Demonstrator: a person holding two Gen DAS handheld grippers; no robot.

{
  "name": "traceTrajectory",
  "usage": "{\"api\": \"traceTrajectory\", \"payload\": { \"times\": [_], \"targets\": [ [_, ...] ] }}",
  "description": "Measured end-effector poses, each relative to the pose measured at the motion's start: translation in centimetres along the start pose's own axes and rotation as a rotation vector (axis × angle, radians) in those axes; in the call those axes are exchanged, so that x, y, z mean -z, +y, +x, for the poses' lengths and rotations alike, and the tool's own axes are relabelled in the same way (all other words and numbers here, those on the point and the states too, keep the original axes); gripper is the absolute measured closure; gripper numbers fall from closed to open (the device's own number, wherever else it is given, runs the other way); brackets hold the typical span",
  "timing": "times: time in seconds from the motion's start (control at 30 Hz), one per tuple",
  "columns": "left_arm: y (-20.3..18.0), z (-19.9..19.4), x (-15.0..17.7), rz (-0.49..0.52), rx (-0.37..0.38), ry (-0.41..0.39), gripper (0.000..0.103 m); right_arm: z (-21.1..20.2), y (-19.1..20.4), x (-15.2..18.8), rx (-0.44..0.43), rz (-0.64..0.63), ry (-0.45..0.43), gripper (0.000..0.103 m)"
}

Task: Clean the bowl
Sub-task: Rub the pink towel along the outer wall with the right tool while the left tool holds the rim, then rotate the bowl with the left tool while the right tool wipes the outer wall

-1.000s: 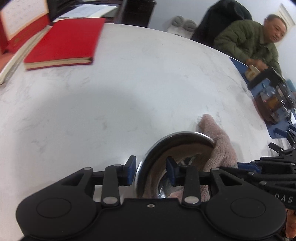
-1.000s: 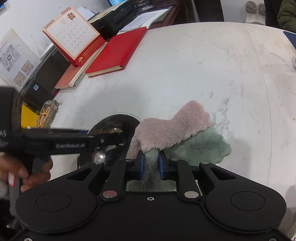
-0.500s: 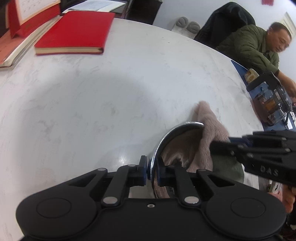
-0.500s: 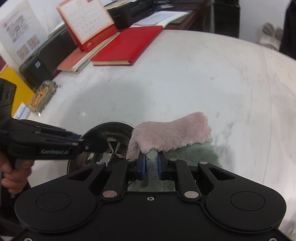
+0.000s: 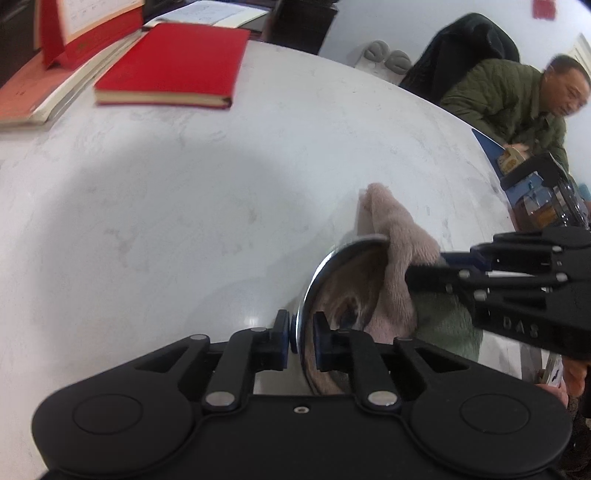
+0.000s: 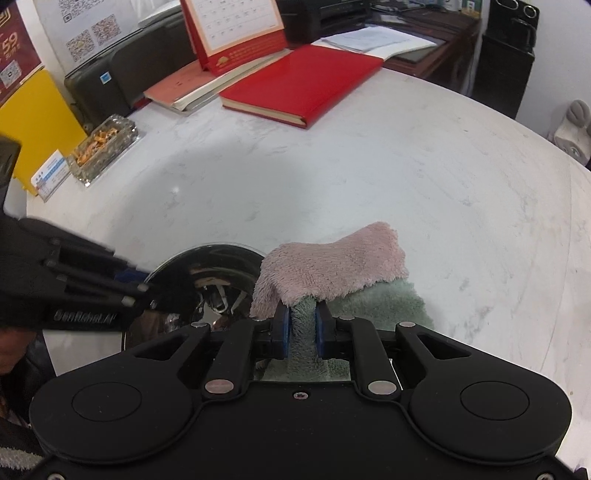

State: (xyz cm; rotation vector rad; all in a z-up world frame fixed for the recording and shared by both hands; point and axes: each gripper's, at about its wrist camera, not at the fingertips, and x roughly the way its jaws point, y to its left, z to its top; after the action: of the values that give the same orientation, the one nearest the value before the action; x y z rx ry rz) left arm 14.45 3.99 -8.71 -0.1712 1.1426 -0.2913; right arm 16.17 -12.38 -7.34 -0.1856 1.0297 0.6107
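Observation:
A shiny steel bowl is tilted on its side on the white marble table, its rim pinched by my left gripper, which is shut on it. My right gripper is shut on a pink and green fluffy cloth. In the left wrist view the cloth drapes over the bowl's far rim and into it, with the right gripper coming in from the right. In the right wrist view the bowl lies left of the cloth, with the left gripper on its rim.
A red book and a desk calendar lie at the table's far side, with an ashtray at the left edge. A seated person in a green jacket and a glass teapot are at the far right.
My left gripper closed on the bowl's rim and tipped the bowl up on its side. The right gripper brought the cloth over the rim and into the bowl.

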Motion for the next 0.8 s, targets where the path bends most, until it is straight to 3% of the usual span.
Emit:
{"api": "traceTrajectory", "payload": {
  "times": [0.37,0.63,0.8],
  "targets": [
    [-0.6,2.2,-0.9,0.095,0.011,0.038,0.081,0.0,0.3,-0.4,0.001,-0.06,0.003,0.09],
    [-0.8,2.3,-0.4,0.088,-0.002,0.041,0.08,0.4,0.5,-1.2,-0.003,-0.113,0.003,0.088],
    [-1.0,2.4,-0.1,0.075,-0.014,0.029,0.079,0.5,0.1,-1.0,-0.011,-0.069,-0.008,0.087]
  ]
}}
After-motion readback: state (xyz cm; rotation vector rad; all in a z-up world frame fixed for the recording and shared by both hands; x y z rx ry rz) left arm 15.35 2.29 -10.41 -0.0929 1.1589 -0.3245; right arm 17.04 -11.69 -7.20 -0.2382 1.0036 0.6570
